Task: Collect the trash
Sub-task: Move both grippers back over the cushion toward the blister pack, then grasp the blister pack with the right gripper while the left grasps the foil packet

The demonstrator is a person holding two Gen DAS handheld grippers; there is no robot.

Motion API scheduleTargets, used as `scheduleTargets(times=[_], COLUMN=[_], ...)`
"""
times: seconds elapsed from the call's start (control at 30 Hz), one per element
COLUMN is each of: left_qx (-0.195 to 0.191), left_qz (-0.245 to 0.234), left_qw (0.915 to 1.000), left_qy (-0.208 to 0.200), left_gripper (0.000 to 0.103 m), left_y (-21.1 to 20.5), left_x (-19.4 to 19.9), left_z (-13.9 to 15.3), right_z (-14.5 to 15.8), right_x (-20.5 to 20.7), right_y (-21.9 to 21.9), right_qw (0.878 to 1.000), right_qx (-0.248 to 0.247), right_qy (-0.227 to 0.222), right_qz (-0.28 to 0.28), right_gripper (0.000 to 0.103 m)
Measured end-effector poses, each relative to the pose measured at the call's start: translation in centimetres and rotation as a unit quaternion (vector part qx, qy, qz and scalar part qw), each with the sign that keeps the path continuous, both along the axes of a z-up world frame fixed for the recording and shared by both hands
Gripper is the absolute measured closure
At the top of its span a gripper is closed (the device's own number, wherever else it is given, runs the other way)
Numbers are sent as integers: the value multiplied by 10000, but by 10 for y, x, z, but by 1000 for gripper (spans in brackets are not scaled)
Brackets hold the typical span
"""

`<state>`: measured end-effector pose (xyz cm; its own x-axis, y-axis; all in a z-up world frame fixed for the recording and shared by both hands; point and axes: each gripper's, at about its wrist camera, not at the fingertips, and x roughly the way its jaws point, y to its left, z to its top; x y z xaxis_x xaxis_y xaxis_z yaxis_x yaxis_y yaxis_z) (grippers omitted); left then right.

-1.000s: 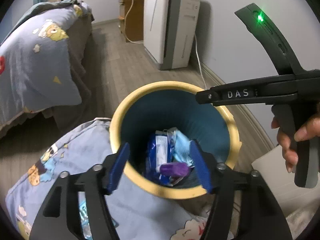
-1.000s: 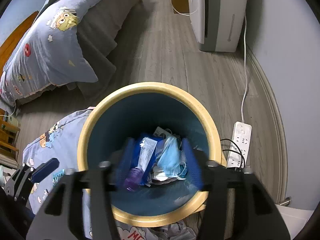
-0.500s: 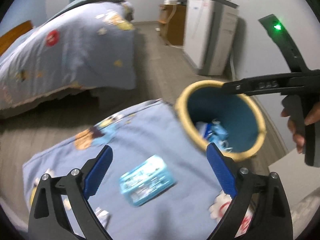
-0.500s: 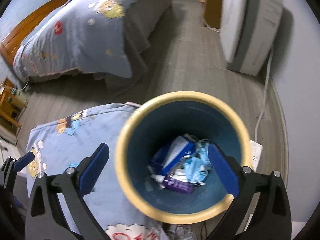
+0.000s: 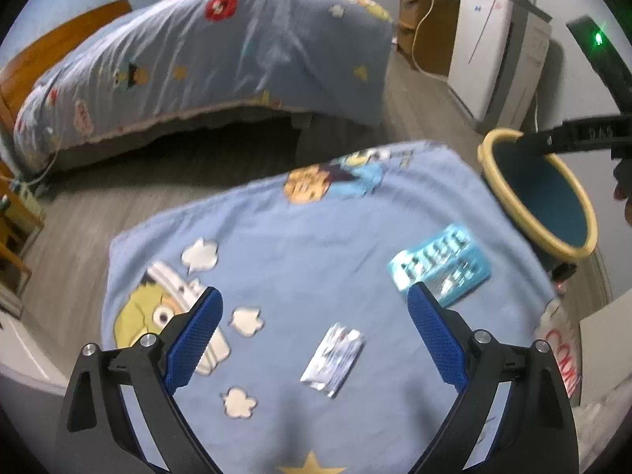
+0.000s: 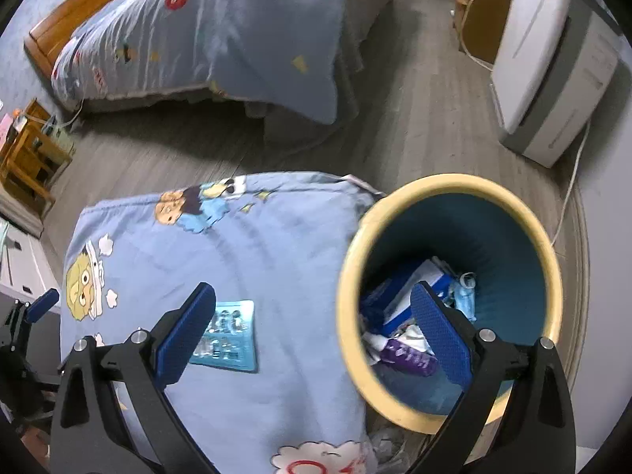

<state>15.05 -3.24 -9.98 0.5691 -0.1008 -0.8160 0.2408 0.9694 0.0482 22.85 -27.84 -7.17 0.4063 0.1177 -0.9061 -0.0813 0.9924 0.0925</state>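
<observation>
A blue bin with a yellow rim (image 6: 553,268) stands beside a surface covered by a blue cartoon cloth (image 6: 252,245); it also shows in the left wrist view (image 5: 513,193). Trash lies inside: a blue packet (image 6: 410,288), a face mask (image 6: 466,296) and a purple wrapper (image 6: 410,357). On the cloth (image 5: 300,245) lie a teal blister pack (image 5: 442,264), also in the right wrist view (image 6: 229,335), and a silver foil wrapper (image 5: 333,357). My left gripper (image 5: 312,335) is open and empty above the cloth, the silver wrapper between its fingers. My right gripper (image 6: 312,339) is open and empty over the bin's left rim.
A bed with a matching blue quilt (image 5: 205,59) stands behind. A white appliance (image 6: 553,63) and its cable stand by the right wall. A wooden cabinet (image 5: 422,31) is at the back. A wooden stool (image 6: 31,150) is at the left. The floor is grey wood.
My left gripper has swung left from over the bin to above the cloth. My right gripper has shifted left off the bin's centre. Both have opened wider.
</observation>
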Motion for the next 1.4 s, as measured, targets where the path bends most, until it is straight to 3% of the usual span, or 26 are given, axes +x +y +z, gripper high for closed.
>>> scheduleTargets(times=[0.3, 0.6, 0.8, 1.0, 1.17, 1.4], left_qx=[125, 279, 254, 261, 237, 192], left_qz=[-248, -501, -621, -792, -751, -706], left_qw=[9987, 9961, 9945, 9917, 9920, 9925], left_qy=[432, 664, 810, 975, 988, 982], left_gripper=[9, 12, 28, 64, 72, 73], left_y=[7, 3, 5, 7, 14, 27], left_x=[-13, -14, -13, -10, -8, -7], left_z=[-40, -62, -69, -76, -76, -76], right_z=[-36, -68, -79, -96, -106, -115], right_x=[-2, -2, 0, 0, 4, 5], right_y=[54, 78, 94, 114, 127, 144], right_qw=[9957, 9913, 9893, 9863, 9842, 9821], right_qx=[-435, -183, -19, -212, -382, -744], right_qy=[536, 1120, 1323, 1511, 1596, 1603], right_qz=[621, 660, 609, 631, 662, 656], right_gripper=[6, 6, 6, 6, 6, 8])
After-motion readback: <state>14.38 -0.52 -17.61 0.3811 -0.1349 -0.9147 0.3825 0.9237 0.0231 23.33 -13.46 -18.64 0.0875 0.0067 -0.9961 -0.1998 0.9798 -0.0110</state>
